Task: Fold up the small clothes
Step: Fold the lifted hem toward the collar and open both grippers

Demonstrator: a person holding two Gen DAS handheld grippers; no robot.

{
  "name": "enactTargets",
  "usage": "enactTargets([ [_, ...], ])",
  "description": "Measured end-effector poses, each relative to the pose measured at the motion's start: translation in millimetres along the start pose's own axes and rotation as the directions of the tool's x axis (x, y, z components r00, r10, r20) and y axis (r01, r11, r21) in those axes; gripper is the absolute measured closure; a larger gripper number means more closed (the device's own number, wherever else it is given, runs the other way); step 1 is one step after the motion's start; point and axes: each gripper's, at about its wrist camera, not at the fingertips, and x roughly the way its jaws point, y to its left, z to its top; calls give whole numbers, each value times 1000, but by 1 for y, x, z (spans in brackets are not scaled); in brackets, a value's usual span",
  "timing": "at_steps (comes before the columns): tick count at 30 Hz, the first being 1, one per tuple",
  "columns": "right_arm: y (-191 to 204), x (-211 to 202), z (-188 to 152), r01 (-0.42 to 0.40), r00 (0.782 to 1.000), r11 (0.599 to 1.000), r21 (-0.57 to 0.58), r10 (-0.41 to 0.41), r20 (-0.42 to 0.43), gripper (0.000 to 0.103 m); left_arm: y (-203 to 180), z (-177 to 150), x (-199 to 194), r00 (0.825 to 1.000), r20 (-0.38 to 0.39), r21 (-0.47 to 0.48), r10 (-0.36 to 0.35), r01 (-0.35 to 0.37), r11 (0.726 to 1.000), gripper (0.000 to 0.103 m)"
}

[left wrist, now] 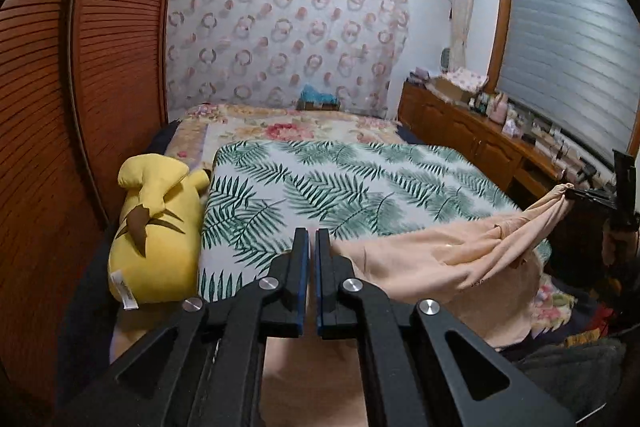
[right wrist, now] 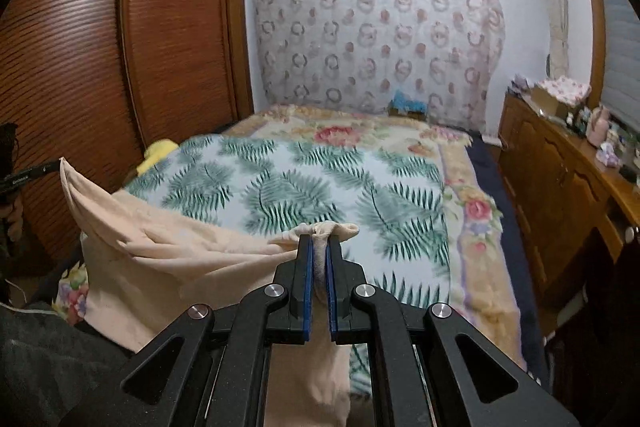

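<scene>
**Peach garment hanging between two closed grippers**

The peach garment (right wrist: 168, 259) is sagging over the near edge of the bed (right wrist: 280, 179), looking light, limp and easily bunched; corners or hems are the best places to hold. The right gripper (right wrist: 319, 247) jaws are pinching one bunched corner. The left gripper (left wrist: 311, 243) jaws are closed on the opposite edge. No writing is readable.
</scene>
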Motion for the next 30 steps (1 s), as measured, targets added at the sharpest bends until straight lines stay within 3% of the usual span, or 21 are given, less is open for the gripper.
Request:
enactTargets([
  [3, 4, 15, -2, 27, 998, 1000, -4, -27, -53, 97, 0, -11, 5, 999, -11, 23, 39, -39, 999, 100],
  [9, 8, 30, 0, 23, 995, 1000, -1, -23, -98, 97, 2, -15, 21, 998, -47, 29, 43, -41, 999, 100],
  [11, 4, 25, 5, 23, 996, 1000, 4, -23, -87, 95, 3, -16, 27, 997, -56, 28, 46, -44, 999, 75],
  [13, 3, 19, 7, 30, 997, 1000, 2, -30, -74, 92, 3, -18, 34, 998, -60, 22, 33, -32, 999, 63],
  [15, 4, 12, 14, 34, 998, 999, -8, -35, -58, 91, 5, -19, 43, 997, -76, 13, 24, -23, 1000, 58],
  [17, 7, 6, 11, 32, 999, 999, -15, -33, -44, 87, 6, -21, 52, 996, -90, 5, 18, -17, 1000, 39],
  [19, 8, 1, 14, 30, 999, 999, -22, -31, -30, 60, 7, -23, 62, 994, -113, 3, 4, -3, 1000, 27],
  [21, 6, 2, 14, 31, 999, 999, -23, -31, -23, 49, 6, -25, 72, 991, -134, 9, 2, -1, 1000, 26],
  [30, -15, 74, 8, 17, 993, 1000, 17, -15, -118, 49, 16, -26, 118, 976, -219, -18, 5, -9, 1000, 26],
])
